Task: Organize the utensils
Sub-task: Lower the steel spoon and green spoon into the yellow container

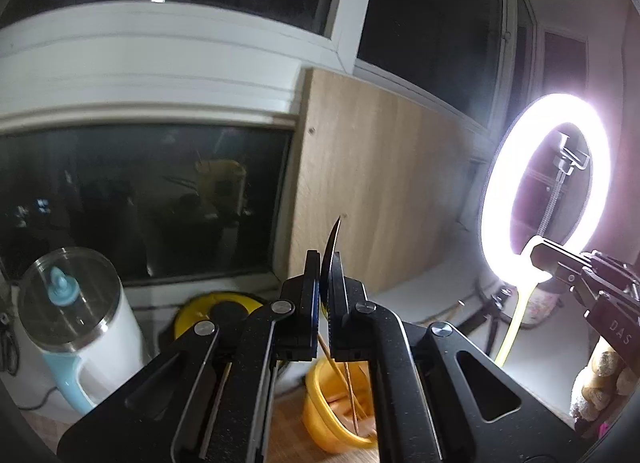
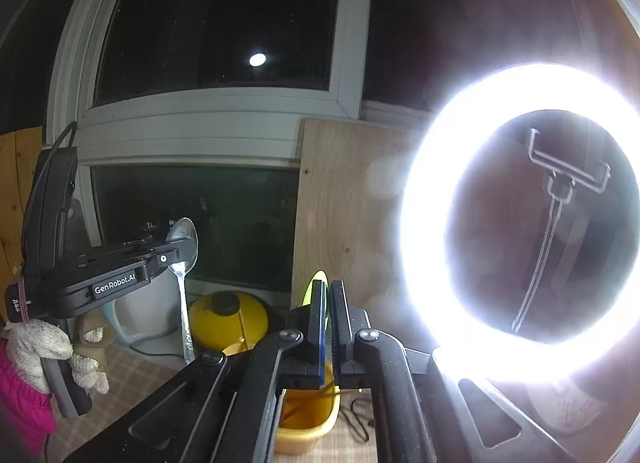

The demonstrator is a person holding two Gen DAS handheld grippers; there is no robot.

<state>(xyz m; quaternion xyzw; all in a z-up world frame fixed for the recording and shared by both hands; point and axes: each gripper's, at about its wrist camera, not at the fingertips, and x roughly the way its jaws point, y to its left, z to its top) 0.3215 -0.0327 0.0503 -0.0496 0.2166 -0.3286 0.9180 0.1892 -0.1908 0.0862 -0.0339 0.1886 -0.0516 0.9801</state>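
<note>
so both grippers are loaded and up in the air, nothing dropped in yet as far as i can judge. left gripper [image 1: 329,283] has its jaws pressed together on a metal spoon [image 2: 183,247], bowl up, handle hanging down; from the left wrist view it shows only edge-on as a thin dark blade between the pads. right gripper [image 2: 328,303] is likewise clamped, on a yellow-green plastic spoon [image 1: 516,315] whose handle hangs below the fingers, bowl washed out by the ring light [image 2: 520,215]. below and in front of both sits a yellow tub [image 1: 320,407] with what look like chopsticks [image 1: 348,379] already inside, so some sorting seems done; count is too blurred to tell. a yellow lid with a black knob [image 2: 228,315] lies behind the tub near a white kettle [image 1: 80,327]. left to do, by my read: bring each spoon over the tub and release it. both spoons are well above the rim, not touching the tub. whether other utensils remain on the table can't be seen.
</note>
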